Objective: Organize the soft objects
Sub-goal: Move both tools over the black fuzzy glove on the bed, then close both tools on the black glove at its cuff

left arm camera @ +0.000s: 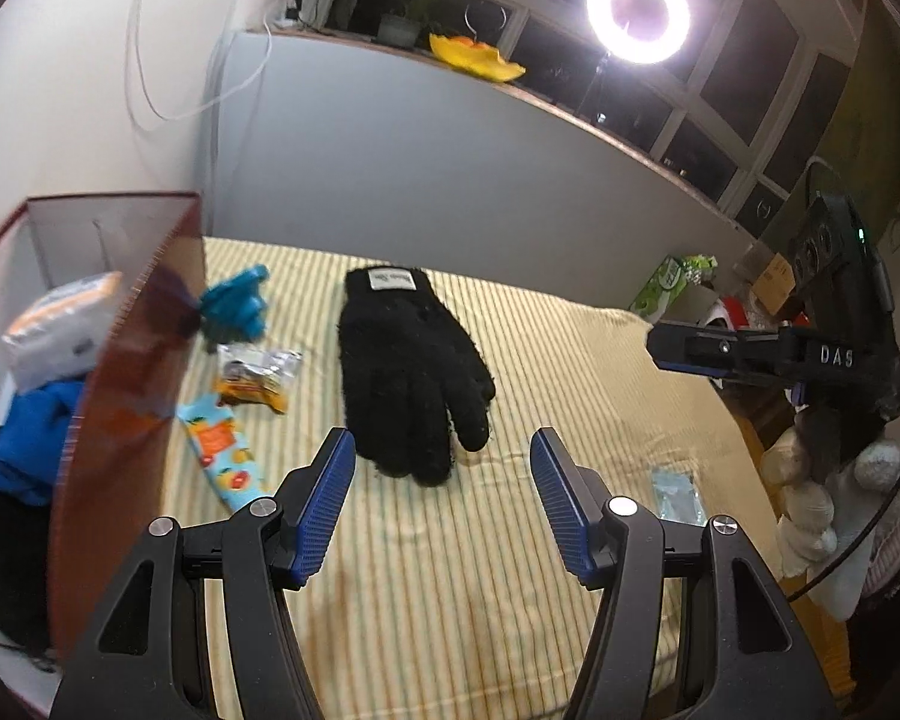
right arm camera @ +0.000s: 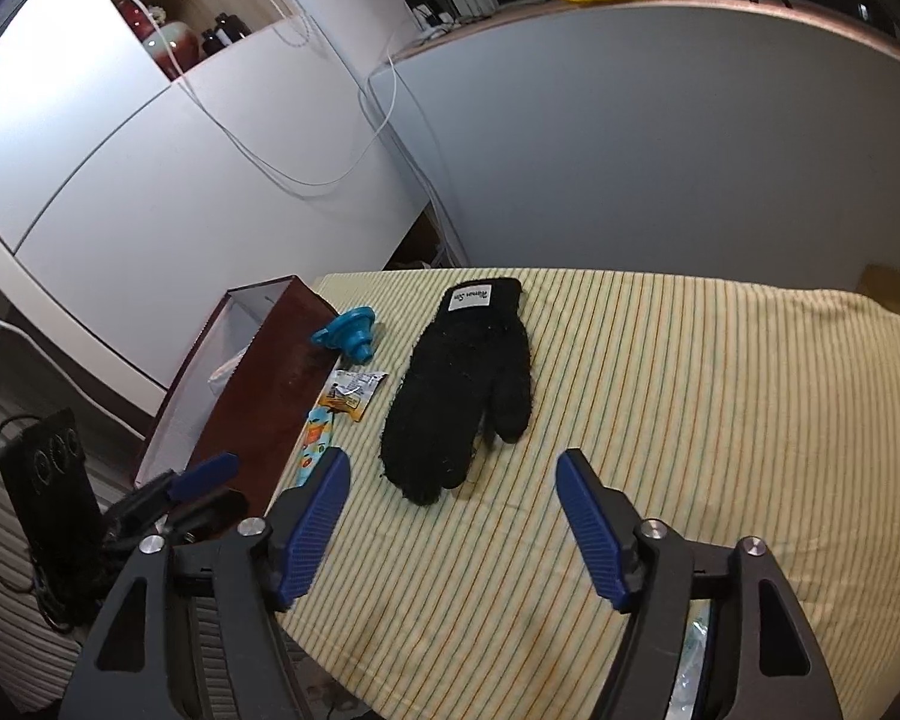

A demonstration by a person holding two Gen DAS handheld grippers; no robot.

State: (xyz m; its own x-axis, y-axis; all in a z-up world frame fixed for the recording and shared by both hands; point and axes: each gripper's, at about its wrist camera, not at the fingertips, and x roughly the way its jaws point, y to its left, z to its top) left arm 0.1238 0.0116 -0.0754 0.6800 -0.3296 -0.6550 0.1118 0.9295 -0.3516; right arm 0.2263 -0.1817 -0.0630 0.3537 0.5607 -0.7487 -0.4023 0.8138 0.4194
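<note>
A black fuzzy glove (left arm camera: pixel 411 372) (right arm camera: pixel 462 384) with a white label lies flat on the yellow striped cloth (left arm camera: pixel 510 570), its fingers pointing toward me. My left gripper (left arm camera: pixel 443 441) hovers open just short of the glove's fingertips, with nothing between its blue pads. My right gripper (right arm camera: pixel 455 459) is also open and empty, a little before the glove's fingertips. In the left wrist view the right gripper (left arm camera: pixel 660 348) shows side-on at the far right, held by a hand in a pale glove (left arm camera: pixel 810 504). A red-brown box (left arm camera: pixel 126 372) (right arm camera: pixel 264 396) stands left of the glove.
The box holds a blue cloth (left arm camera: pixel 36 438), a white pack (left arm camera: pixel 60 324) and something black. Between box and glove lie a blue plastic part (left arm camera: pixel 237 306), a snack packet (left arm camera: pixel 258 378) and a fruit-print packet (left arm camera: pixel 222 450). A clear packet (left arm camera: pixel 678 495) lies at the right.
</note>
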